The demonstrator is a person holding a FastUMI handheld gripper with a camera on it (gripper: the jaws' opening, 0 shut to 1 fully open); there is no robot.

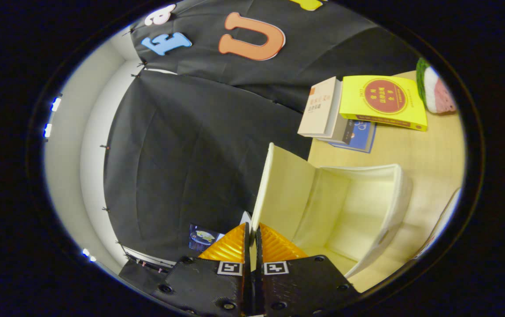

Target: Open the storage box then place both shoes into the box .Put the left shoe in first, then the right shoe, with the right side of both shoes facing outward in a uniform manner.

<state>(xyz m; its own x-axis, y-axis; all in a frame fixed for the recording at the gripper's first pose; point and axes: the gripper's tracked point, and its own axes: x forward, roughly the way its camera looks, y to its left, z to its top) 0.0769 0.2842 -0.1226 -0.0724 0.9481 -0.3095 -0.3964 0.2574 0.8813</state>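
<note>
Storage box point(358, 211) sits open on the wooden table point(428, 149), its pale inside showing just ahead of the fingers. Its lid point(278, 189) stands up on edge, and the gripper point(252, 240) is clenched on that lid's lower edge, both fingers pressing it. Beyond the box lie a stack of books point(336, 119), the yellow book point(382, 101) topmost, and a watermelon-slice toy point(437, 88).

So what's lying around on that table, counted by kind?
Books: 3, a yellow book, a beige book and a blue book
Storage box: 1, the open box, whose lid the gripper pinches
Watermelon-slice toy: 1
Total: 5
</note>
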